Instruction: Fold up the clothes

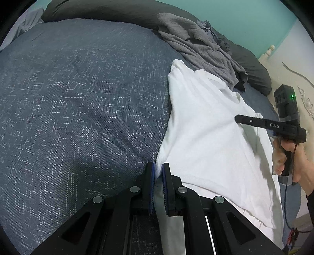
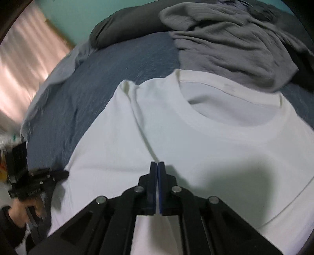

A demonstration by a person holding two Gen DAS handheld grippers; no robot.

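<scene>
A white T-shirt (image 1: 212,137) lies on the blue-grey bedspread (image 1: 78,109), neck hole towards the pillows. My left gripper (image 1: 158,168) is shut on a fold of its left edge, white cloth pinched between the blue pads. The shirt fills the right wrist view (image 2: 215,141), collar at the top. My right gripper (image 2: 157,166) is shut on a raised ridge of the shirt's cloth near the left shoulder. The right gripper also shows in the left wrist view (image 1: 239,118), over the shirt. The left gripper shows in the right wrist view (image 2: 62,173) at the shirt's left edge.
A crumpled grey garment (image 1: 200,45) lies past the shirt's collar, also in the right wrist view (image 2: 231,45). Dark pillows (image 1: 109,11) line the head of the bed. A cream headboard (image 1: 290,78) and teal wall stand at the right. A pink curtain (image 2: 25,64) hangs at the left.
</scene>
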